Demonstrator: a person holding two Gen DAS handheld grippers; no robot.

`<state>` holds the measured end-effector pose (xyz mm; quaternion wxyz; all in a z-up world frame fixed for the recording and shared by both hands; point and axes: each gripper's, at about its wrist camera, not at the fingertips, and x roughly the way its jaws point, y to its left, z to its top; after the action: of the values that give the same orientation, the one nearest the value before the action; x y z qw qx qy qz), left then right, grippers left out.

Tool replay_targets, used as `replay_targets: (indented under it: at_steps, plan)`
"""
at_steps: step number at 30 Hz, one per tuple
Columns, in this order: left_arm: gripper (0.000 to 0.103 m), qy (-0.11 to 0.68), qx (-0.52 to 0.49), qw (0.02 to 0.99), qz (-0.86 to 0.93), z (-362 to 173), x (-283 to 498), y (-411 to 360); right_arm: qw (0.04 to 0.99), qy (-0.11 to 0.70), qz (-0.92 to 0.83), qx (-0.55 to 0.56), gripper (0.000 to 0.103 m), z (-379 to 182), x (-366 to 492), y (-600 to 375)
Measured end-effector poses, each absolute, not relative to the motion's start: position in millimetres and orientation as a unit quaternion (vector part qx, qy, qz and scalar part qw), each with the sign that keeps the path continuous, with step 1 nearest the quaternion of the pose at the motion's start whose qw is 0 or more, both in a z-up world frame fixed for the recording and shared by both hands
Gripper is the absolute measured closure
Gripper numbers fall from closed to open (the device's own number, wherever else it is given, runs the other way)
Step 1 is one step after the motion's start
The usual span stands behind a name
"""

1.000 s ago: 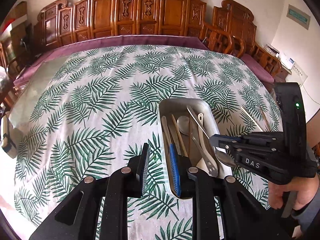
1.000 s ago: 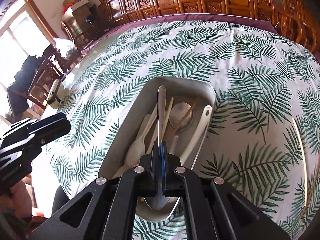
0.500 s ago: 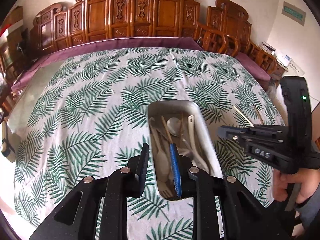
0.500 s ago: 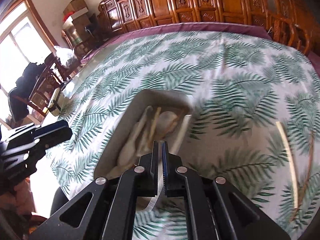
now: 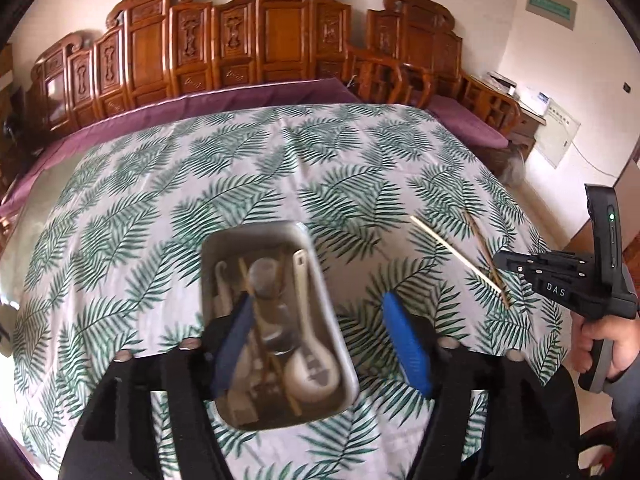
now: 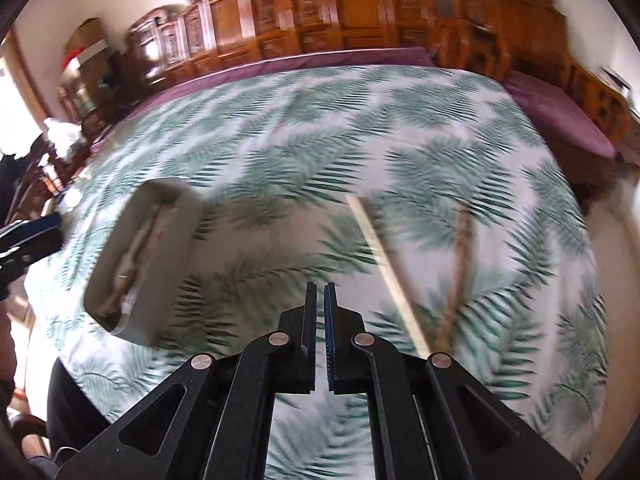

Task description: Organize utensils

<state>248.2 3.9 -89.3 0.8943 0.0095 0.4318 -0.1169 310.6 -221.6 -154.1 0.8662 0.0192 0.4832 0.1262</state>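
Left wrist view: the left gripper [image 5: 320, 344] has just been opening, and its blue pads now stand wide apart with the near part of the metal tray [image 5: 320, 276] between them, pressing on nothing I can see. A second ago those pads were nearer together at the tray's rim. The tray, full of spoons [image 5: 308, 364] and chopsticks, rests on the palm-print cloth of the bench [image 5: 120, 220]; it looks let go and settled. The right gripper [image 6: 319, 300], its jaws nearly together and empty, has swung away from the tray, where it hung over the spoons a second ago, toward the two loose chopsticks: a pale chopstick [image 6: 384, 264] and a darker chopstick [image 6: 456, 264] lying beside each other on the cloth, apart from the tray. I judge the chopsticks are next to go in. Both grippers point steeply down at the bench; motion blur covers the right wrist view
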Motion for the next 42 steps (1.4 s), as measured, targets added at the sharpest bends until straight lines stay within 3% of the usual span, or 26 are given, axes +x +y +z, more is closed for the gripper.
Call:
replay_targets:
  at_steps: [3,6,13,15,16,19,25,30,31,42]
  plan:
    - [0.022,0.432,0.006,0.893,-0.125,-91,251,-12,0.866,0.488,0.107,0.027,0.097,-162,309,-247]
    - [0.015,0.434,0.009,0.89,-0.142,-92,253,-30,0.865,0.492,0.095,0.026,0.09,-168,308,-262]
    - [0.014,0.435,0.033,0.886,-0.158,-94,257,-66,0.856,0.509,0.082,0.021,0.089,-190,318,-280]
    - [0.014,0.439,0.039,0.883,-0.162,-97,258,-76,0.853,0.516,0.08,0.019,0.082,-198,321,-282]
    - [0.014,0.44,0.04,0.882,-0.164,-98,257,-78,0.851,0.519,0.078,0.017,0.073,-202,324,-282]
    - [0.014,0.445,0.049,0.878,-0.169,-104,258,-90,0.848,0.525,0.072,0.018,0.07,-212,332,-284]
    - [0.014,0.456,0.065,0.87,-0.177,-117,257,-106,0.842,0.534,0.069,0.028,0.071,-225,345,-290]
    - [0.014,0.468,0.072,0.862,-0.18,-128,258,-116,0.839,0.541,0.056,-0.008,0.088,-232,345,-286]
    - [0.014,0.469,0.073,0.862,-0.18,-130,259,-117,0.839,0.542,0.051,-0.016,0.095,-233,344,-286]
    - [0.014,0.48,0.09,0.852,-0.191,-141,266,-136,0.844,0.535,0.04,0.013,0.097,-230,317,-311]
